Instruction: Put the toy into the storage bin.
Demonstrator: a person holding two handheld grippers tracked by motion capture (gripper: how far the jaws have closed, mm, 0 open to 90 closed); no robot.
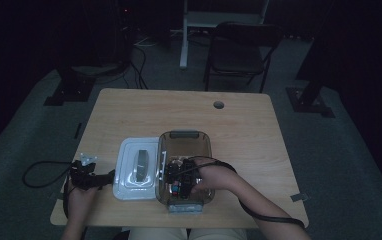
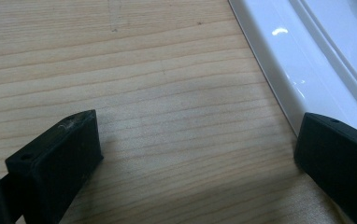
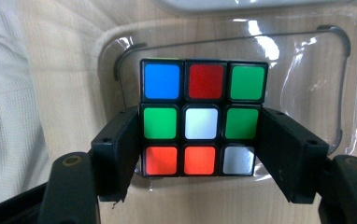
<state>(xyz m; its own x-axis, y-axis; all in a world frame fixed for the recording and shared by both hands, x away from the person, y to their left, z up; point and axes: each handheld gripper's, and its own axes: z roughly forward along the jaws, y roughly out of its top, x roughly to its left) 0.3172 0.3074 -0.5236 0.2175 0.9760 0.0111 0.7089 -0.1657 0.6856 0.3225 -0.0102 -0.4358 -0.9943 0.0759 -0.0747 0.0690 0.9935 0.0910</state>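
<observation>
A Rubik's cube (image 3: 202, 116) rests on the floor of a clear plastic container (image 3: 307, 70), its upper face showing blue, red, green, white and orange squares. My right gripper (image 3: 200, 121) reaches down into the container (image 1: 185, 137), and its two black jaws lie against the cube's left and right sides. In the high view the right gripper (image 1: 179, 186) is at the container's near end. My left gripper (image 2: 197, 126) lies open on the bare wood, one jaw right beside the edge of the white lid (image 2: 307, 46). The high view puts the left gripper (image 1: 104, 179) just left of the lid (image 1: 129, 186).
The lid lies flat, left of the container, with a grey piece (image 1: 141, 165) on it. The table (image 1: 249, 130) has a cable hole (image 1: 219, 105) at the back. A folding chair (image 1: 241, 50) stands beyond it. White fabric (image 3: 3, 93) shows beside the container.
</observation>
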